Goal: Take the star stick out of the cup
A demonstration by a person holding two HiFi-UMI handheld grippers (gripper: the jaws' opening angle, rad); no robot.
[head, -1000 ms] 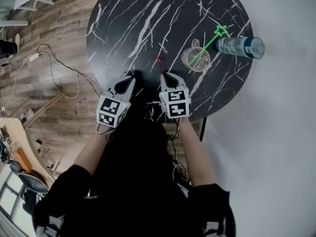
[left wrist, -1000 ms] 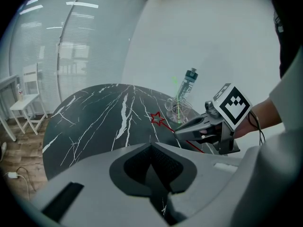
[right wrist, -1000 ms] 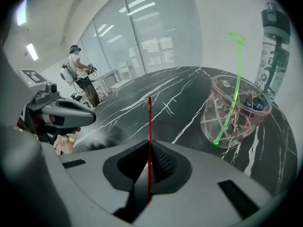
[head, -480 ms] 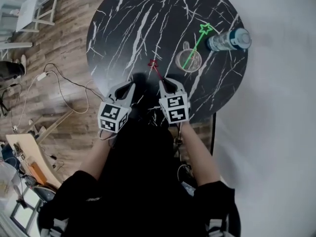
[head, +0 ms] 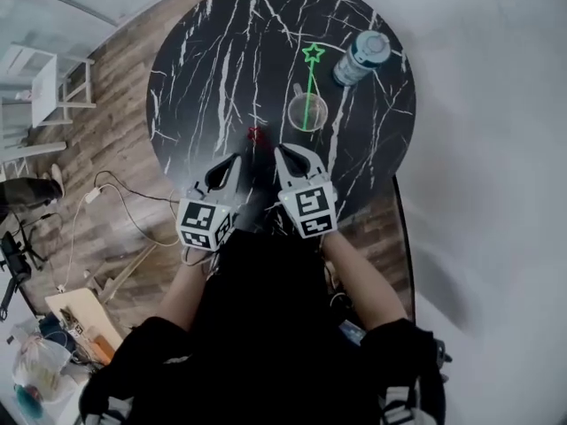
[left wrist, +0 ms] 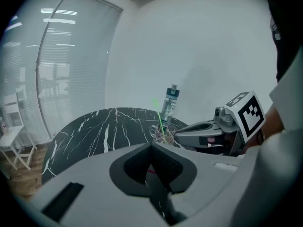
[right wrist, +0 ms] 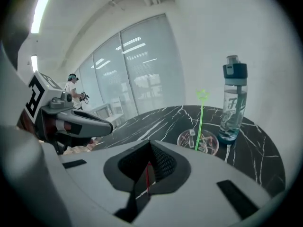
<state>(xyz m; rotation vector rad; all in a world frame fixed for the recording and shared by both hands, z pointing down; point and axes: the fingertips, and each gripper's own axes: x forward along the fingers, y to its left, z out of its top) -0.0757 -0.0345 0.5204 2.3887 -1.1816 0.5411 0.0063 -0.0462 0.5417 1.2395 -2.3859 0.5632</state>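
Blurring is noted at red stick (head: 255, 134) tip | stick is pinched by right gripper (head: 285, 153) | left gripper (left wrist: 152, 148) jaws are pressed together | green stick (head: 310, 82) is stood in cup (head: 291, 113)

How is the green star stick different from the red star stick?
The thin green star stick stands leaning in the clear glass cup. The thin red star stick is outside the cup, pinched in the right gripper. The green one's star sits toward the far side of the black marble table, and the red one's star is near the front edge. Both are thin sticks with a star on the end.
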